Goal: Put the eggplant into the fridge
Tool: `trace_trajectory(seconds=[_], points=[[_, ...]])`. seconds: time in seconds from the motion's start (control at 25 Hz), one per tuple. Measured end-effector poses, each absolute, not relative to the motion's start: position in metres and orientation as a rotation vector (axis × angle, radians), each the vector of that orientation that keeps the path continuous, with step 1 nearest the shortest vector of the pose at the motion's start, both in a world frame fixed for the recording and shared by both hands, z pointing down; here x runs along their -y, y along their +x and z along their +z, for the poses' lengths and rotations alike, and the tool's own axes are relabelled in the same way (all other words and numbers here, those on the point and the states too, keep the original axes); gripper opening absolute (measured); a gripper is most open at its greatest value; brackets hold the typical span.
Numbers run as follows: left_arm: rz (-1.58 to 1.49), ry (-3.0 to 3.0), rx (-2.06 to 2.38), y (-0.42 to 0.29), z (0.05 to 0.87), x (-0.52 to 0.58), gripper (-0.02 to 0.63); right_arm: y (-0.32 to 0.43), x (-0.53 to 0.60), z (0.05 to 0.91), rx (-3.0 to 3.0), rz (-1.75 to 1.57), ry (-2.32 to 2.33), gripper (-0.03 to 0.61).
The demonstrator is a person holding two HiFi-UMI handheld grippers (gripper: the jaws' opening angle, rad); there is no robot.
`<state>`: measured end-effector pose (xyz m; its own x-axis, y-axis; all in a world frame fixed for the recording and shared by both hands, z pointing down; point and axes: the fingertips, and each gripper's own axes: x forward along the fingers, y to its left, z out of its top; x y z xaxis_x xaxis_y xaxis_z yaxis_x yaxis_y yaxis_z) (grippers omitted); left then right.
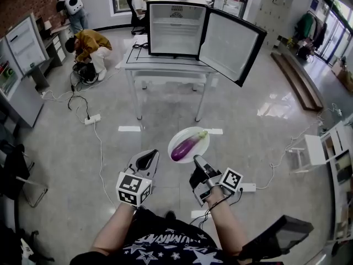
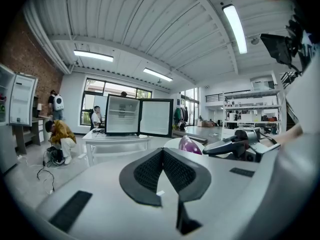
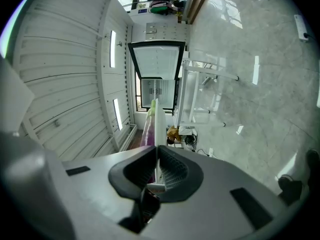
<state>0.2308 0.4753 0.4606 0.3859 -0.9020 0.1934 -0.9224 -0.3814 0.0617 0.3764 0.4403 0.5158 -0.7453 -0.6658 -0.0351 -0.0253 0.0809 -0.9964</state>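
A purple eggplant [image 1: 187, 146] lies on a white plate [image 1: 177, 136] that hangs above the floor in front of me. My right gripper [image 1: 199, 161] is shut on the plate's near rim and carries it. In the right gripper view the plate [image 3: 156, 126] shows edge-on between the jaws, with the eggplant [image 3: 148, 133] on its left side. My left gripper [image 1: 148, 159] is beside the plate on the left, shut and holding nothing; its view shows the eggplant [image 2: 189, 145] to its right. The small fridge [image 1: 175, 29] stands on a white table [image 1: 165, 66] ahead, its door [image 1: 231, 44] swung wide open to the right.
A person in a yellow jacket [image 1: 91, 44] crouches on the floor left of the table, and others stand or sit further back. Cables and a power strip [image 1: 91, 118] lie on the floor at left. A white shelf unit [image 1: 325, 148] stands at the right.
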Motion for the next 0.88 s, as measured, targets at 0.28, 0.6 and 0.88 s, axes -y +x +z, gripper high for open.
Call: trace_trajectory(seconds=[0.28,0.6,0.88], points=[[0.202,2.462,1.647,0.2321,0.4678,-0.4760,0.009,0.3801,-0.4419,0.5250,-1.838,-1.740,-0.703,0.023],[0.206,2.454,1.649,0.2306,0.4651,-0.4759,0.009,0.3806,-0.4420,0.5228,-1.826,-1.745,-0.715,0.024],[0.196,2.446,1.667,0.2289,0.4592,-0.4790,0.009,0.3804,-0.4421,0.5211,-1.821,-1.757,-0.710,0.023]])
